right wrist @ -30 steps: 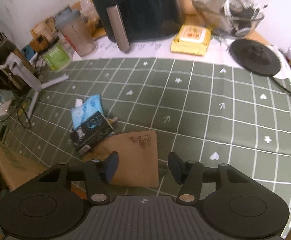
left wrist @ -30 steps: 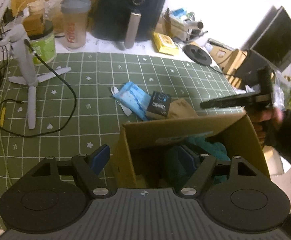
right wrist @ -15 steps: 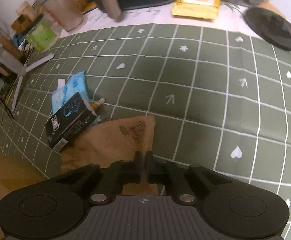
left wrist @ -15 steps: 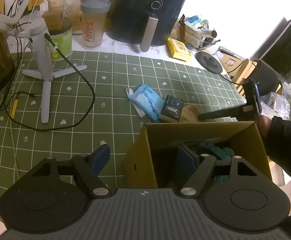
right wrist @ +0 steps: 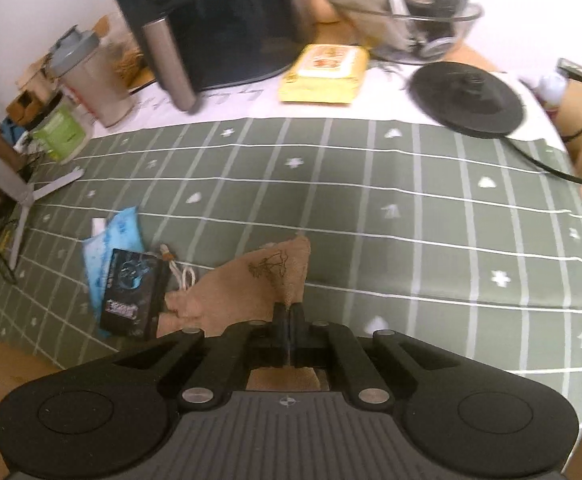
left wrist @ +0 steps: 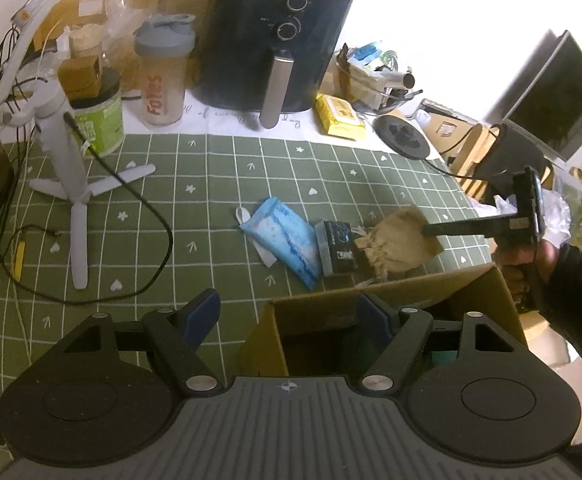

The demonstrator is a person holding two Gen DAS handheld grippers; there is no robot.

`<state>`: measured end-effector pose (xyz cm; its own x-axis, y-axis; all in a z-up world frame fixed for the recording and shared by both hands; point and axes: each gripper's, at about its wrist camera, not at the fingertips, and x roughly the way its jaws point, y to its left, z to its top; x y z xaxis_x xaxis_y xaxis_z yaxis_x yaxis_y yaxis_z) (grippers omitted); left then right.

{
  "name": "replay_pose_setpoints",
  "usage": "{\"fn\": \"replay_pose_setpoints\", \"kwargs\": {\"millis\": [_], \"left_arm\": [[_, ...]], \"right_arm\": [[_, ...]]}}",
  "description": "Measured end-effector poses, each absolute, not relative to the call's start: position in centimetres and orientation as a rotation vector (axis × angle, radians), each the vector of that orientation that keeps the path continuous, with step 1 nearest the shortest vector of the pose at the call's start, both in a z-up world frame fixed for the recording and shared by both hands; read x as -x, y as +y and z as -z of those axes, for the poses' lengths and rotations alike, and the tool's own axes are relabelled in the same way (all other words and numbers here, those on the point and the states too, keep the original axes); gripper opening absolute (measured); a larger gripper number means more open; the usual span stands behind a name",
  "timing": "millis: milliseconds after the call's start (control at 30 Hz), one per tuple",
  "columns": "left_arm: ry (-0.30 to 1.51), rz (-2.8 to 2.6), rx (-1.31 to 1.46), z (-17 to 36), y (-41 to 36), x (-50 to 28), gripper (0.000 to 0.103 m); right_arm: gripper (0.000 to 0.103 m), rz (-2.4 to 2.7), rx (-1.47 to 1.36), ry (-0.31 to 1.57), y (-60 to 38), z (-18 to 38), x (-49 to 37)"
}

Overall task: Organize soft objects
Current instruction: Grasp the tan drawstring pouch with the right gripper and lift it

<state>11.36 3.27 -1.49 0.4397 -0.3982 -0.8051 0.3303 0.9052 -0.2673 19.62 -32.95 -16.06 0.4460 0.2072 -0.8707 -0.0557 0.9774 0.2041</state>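
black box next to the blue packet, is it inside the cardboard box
No, the black box lies on the green mat, outside the cardboard box.

black air fryer (left wrist: 269, 36) at the back of the desk (left wrist: 211, 184), beside a grey-lidded shaker bottle (left wrist: 162, 76), a yellow wipes pack (left wrist: 341, 117), a white tripod (left wrist: 65, 168).

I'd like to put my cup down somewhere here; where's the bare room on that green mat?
Bare mat lies right of the brown pouch, before the black disc. More lies between tripod and blue packet, though a cable loops there. Crowded: the back row by the air fryer.
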Motion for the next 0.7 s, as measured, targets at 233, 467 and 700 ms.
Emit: {"fn": "replay_pose_setpoints", "kwargs": {"millis": [233, 467, 700], "left_arm": [[1.003, 0.478, 0.051, 0.7, 2.8, -12.4, 0.074], [0.975, 0.503, 0.008, -0.1, 2.4, -13.5, 0.074], [0.958, 0.519, -0.014, -0.6, 1.9, -14.9, 0.074]], "right_arm": [[0.003, -0.057, -0.173, 1.129, -35.6, 16.6, -18.3], [0.021, 0.024, -0.155, 1.183, -36.7, 18.0, -16.9], [0.078, -0.066, -0.201, 1.139, -35.4, 18.2, -16.4]]}}
